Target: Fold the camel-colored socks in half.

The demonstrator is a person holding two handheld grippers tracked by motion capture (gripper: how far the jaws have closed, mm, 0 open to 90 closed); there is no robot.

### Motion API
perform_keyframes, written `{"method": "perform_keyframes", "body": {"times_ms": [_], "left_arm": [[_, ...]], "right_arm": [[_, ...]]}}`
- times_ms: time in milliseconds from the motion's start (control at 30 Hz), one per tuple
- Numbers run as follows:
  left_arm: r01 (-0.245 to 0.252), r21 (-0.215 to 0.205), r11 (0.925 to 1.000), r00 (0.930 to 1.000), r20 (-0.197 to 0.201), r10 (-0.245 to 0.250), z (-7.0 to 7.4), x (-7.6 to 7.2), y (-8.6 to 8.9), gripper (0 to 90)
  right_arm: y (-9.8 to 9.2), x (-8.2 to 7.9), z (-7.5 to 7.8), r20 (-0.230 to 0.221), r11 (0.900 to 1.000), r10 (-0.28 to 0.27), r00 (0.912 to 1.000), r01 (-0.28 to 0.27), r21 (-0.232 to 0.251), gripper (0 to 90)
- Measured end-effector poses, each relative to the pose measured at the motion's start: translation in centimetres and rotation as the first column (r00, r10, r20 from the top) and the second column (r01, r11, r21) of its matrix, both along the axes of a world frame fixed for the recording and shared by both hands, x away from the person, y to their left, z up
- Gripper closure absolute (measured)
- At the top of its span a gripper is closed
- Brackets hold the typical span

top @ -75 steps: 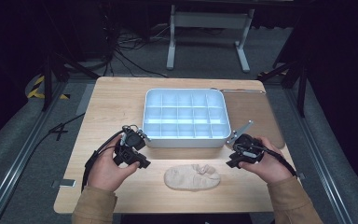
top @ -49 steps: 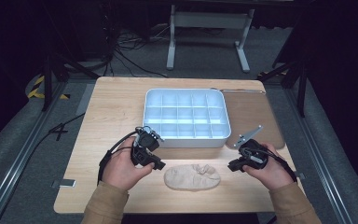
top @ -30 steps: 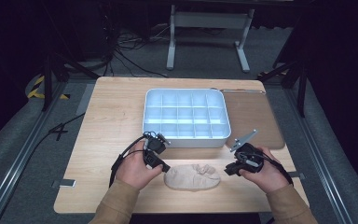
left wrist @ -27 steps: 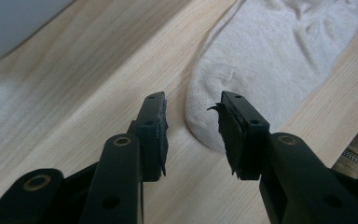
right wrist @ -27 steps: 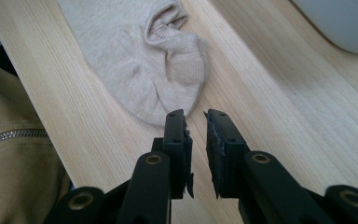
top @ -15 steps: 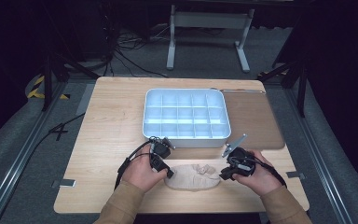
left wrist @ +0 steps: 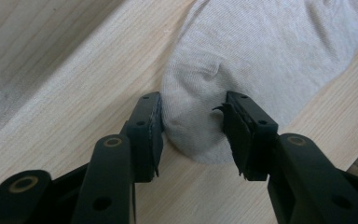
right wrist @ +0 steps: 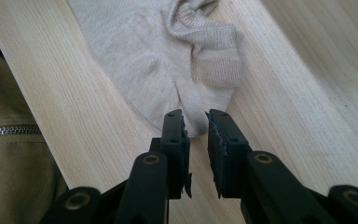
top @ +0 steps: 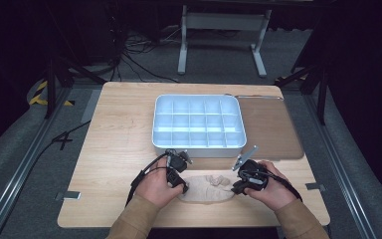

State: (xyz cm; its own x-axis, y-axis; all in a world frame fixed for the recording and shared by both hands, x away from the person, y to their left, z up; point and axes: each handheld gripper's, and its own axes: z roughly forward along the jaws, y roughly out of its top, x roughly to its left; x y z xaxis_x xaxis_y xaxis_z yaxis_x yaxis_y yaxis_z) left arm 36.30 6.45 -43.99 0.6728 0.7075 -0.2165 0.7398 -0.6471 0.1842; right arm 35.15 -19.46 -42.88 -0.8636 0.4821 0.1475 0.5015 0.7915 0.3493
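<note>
This looks like a lab or recording studio set up for data capture, not a home. A plain pale wooden worktop (top: 119,129) stands alone on grey carpeted floor (top: 30,149), with the surroundings kept dark and blacked out. Metal rails (top: 15,184) run along the floor at 9 o'clock and 3 o'clock of the worktop. At 12 o'clock stands a grey metal stand (top: 221,30), with loose black cables (top: 139,64) trailing across the floor at 11 o'clock. Yellow-and-black hazard tape (top: 42,92) marks the floor at 10 o'clock. A white compartment tray (top: 198,122) sits on the worktop.
</note>
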Motion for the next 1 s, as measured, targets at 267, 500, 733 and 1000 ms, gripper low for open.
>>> {"method": "perform_keyframes", "body": {"times_ms": [267, 500, 733, 1000], "left_arm": [[-0.016, 0.007, 0.9998, 0.9998, -0.009, 0.017, 0.0, -0.1, -0.1, 80.4], [-0.024, -0.013, 0.9996, 0.9997, -0.006, 0.024, 0.3, 0.0, 0.2, 83.7], [-0.040, -0.038, 0.9985, 0.9992, 0.001, 0.040, 1.7, -0.1, 1.3, 83.8], [-0.057, -0.039, 0.9976, 0.9983, 0.011, 0.057, 2.7, -0.4, 2.4, 83.7]], "right_arm": [[0.2, 0.0, -0.2, 0.001, 1.000, -0.016, 0.9999, 0.016, -0.007, 80.3], [0.2, -0.1, -0.1, 0.013, 0.999, -0.033, 0.9994, 0.032, 0.006, 84.4], [1.0, -0.4, -0.3, 0.037, 0.999, -0.025, 0.9990, 0.023, 0.034, 89.3], [2.4, -0.6, -0.7, 0.081, 0.998, -0.018, 0.9966, 0.013, 0.059, 89.5]]}}
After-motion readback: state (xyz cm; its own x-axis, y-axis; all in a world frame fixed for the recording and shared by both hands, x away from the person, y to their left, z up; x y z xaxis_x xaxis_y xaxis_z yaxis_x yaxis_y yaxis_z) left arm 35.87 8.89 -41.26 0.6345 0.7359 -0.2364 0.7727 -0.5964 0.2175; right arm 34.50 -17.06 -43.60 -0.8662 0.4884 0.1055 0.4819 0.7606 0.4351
